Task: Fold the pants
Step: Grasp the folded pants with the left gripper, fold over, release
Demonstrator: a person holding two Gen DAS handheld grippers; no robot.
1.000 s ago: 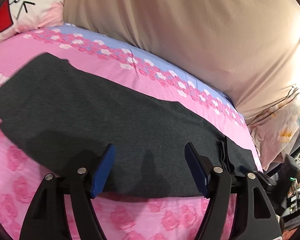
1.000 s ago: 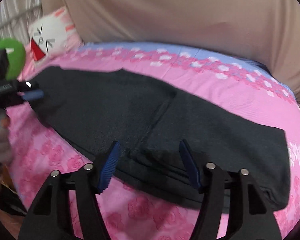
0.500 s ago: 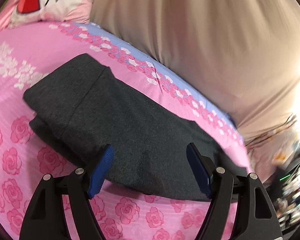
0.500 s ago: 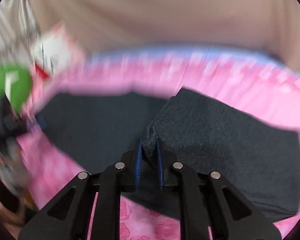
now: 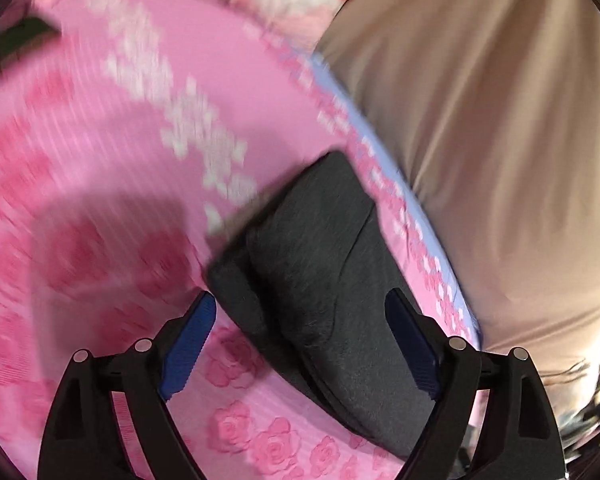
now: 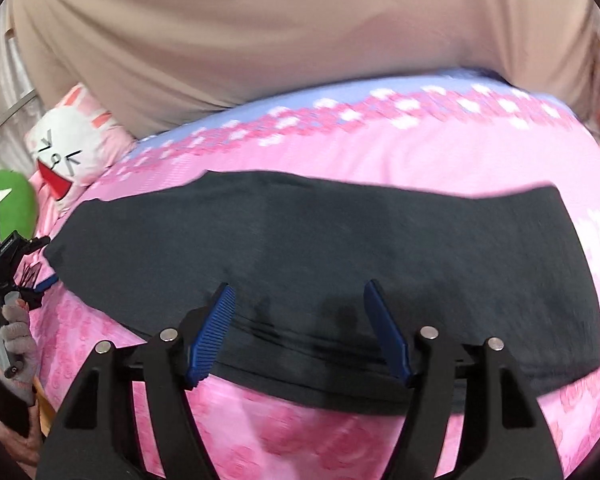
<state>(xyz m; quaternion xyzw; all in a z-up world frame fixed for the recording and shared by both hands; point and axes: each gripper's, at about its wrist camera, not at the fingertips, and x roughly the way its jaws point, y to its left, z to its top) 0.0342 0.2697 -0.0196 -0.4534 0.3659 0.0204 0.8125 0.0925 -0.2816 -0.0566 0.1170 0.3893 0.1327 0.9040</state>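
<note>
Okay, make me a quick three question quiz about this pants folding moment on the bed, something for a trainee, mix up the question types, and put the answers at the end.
1. True or false: the right tool is clamped on the dark pants.
2. Multiple choice: the pants lie on A) a wooden table, B) a pink rose-print bedsheet, C) a tiled floor.
3. Fill the gap: in the right wrist view, the cartoon-face pillow sits at the far ____ of the picture.

Key
1. False: its pads stand apart over the near edge of the pants, having just been opening, and do not pinch the cloth.
2. B.
3. Left.
</note>
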